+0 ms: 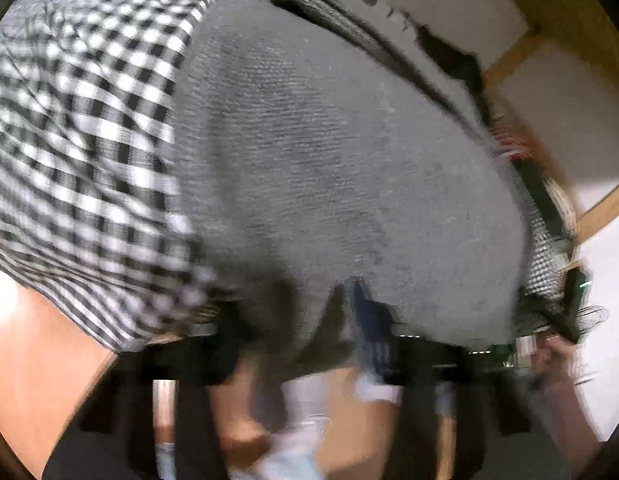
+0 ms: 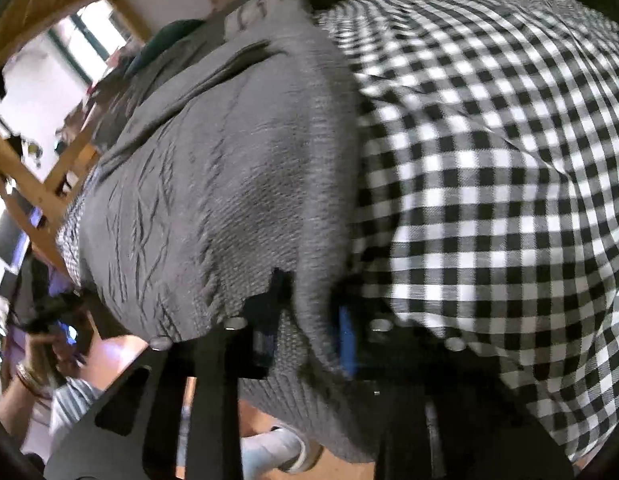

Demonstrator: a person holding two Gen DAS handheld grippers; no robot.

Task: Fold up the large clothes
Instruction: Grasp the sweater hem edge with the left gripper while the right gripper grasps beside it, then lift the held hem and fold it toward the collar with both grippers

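Observation:
A large grey knit sweater (image 1: 329,152) fills the left wrist view, lying on a black-and-white checked cloth (image 1: 89,120). My left gripper (image 1: 333,320) is shut on the sweater's near edge; the knit drapes over its fingers, and a blue pad (image 1: 365,312) shows through. In the right wrist view the same grey sweater (image 2: 213,184) lies left of the checked cloth (image 2: 489,160). My right gripper (image 2: 309,312) is shut on a fold of the sweater's edge between a black finger (image 2: 269,304) and a blue pad (image 2: 347,340). Both views are motion-blurred.
A wooden frame (image 2: 37,184) stands at the left of the right wrist view, with a person's hand and bracelets (image 2: 25,376) below it. A wooden beam (image 1: 509,52) crosses the upper right of the left view. An orange-brown floor (image 1: 41,344) and shoes (image 2: 277,448) lie beneath.

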